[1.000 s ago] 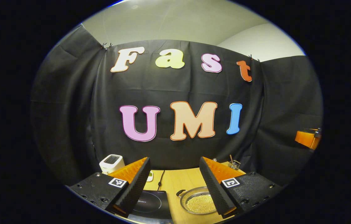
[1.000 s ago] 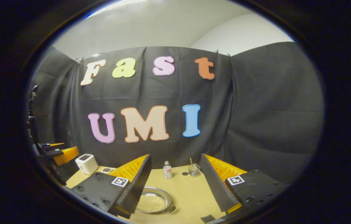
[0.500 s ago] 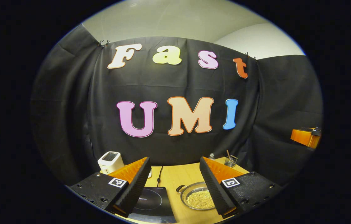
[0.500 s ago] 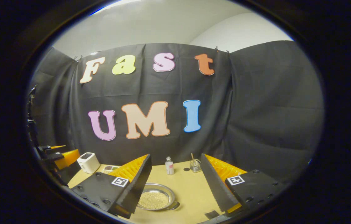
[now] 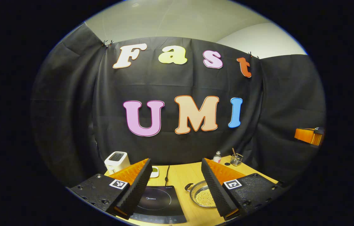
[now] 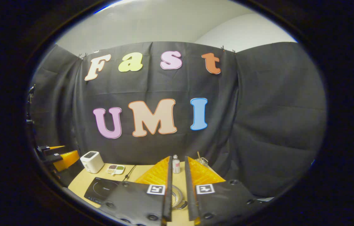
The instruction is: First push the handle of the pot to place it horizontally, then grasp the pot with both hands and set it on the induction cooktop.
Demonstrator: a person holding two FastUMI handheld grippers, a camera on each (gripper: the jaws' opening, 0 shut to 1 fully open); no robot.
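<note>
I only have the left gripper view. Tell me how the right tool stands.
Observer: In the right gripper view, the right tool is almost shut. Only a narrow slit is left, and nothing is gripped.
Operator: Say what shows through that slit.
Observer: The pot shows low in the gap, with a handle on its near side. A small bottle stands farther back.
Operator: Name what sits right of the toaster. It's half hidden here.
Observer: A small divided dish with portions of different colours lies on the table just right of the toaster.
</note>
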